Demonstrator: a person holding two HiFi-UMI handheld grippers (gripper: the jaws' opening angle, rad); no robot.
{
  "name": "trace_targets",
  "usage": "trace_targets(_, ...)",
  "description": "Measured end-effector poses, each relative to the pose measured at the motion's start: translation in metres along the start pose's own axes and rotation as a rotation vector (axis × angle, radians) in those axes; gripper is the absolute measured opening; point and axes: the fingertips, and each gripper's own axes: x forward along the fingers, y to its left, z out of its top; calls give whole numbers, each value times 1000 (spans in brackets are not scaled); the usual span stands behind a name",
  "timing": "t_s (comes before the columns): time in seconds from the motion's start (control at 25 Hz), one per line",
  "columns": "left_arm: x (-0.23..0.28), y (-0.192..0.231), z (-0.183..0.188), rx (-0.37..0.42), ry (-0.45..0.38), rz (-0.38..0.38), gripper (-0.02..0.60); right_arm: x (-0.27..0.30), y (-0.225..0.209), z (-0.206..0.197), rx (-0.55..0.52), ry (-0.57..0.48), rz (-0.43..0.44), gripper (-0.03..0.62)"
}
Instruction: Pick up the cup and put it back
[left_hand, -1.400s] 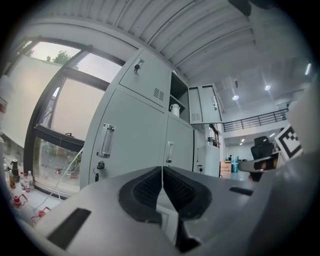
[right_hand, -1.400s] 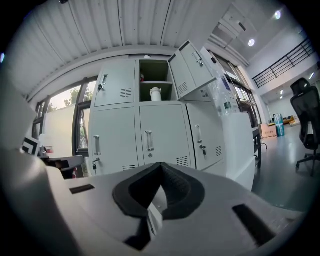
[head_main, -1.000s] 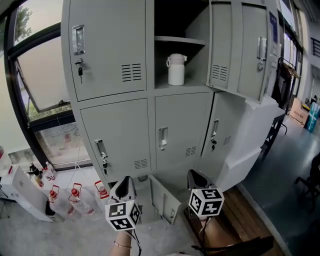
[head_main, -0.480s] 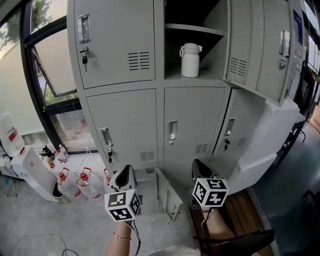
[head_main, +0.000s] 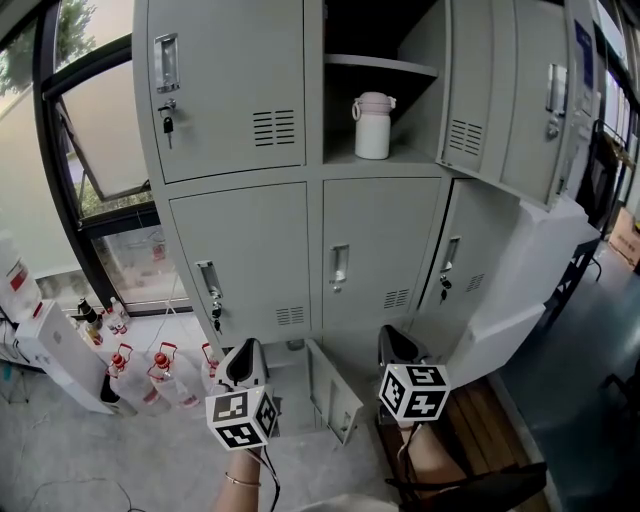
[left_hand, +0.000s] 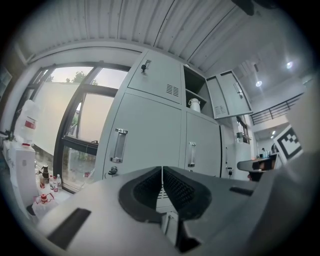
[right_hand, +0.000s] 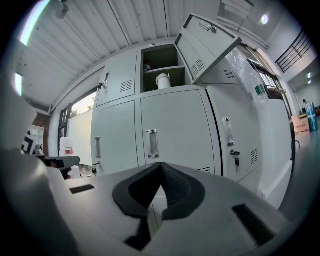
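A white lidded cup (head_main: 372, 126) stands upright on the floor of the open upper locker compartment (head_main: 385, 158), under a shelf. It also shows small and far off as the cup (left_hand: 194, 105) in the left gripper view and the cup (right_hand: 163, 81) in the right gripper view. My left gripper (head_main: 245, 362) and right gripper (head_main: 393, 346) are low in the head view, well below and short of the lockers. Both point level at the cabinet. The left gripper (left_hand: 162, 176) and the right gripper (right_hand: 161, 172) are shut with nothing between their pads.
A grey locker bank (head_main: 260, 230) fills the view; the upper middle door (head_main: 505, 95) hangs open to the right. A small low door (head_main: 330, 385) stands ajar near the floor. Bottles (head_main: 130, 375) and a white box (head_main: 60, 350) sit at the left by the window.
The view has swung slightly, so the lockers and cup sit a little lower and to the right than a second ago. Both grippers stay low and shut.
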Motion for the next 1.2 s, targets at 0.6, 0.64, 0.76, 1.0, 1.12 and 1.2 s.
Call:
trace_targets(0.6, -11, -5, 2, 11, 2, -26, 12, -16, 8, 8, 1, -27, 6, 82)
trace_targets(0.64, -11, -6, 2, 12, 3, -29, 12, -17, 9, 9, -2, -29, 7, 99)
trace_targets(0.76, -13, -10, 2, 15, 4, -39, 12, -19, 10, 13, -5, -38, 9, 147)
trace_targets(1.0, -15, -19, 4, 27, 5, -54, 12, -23, 10, 18, -7, -46, 6, 236)
trace_targets(1.12, -17, -23, 2, 24, 8, -57, 12, -25, 10, 20, -9, -49, 9, 272)
trace_targets(1.2, -17, -24, 2, 25, 10, -56, 12, -26, 10, 21, -12, -51, 12, 288)
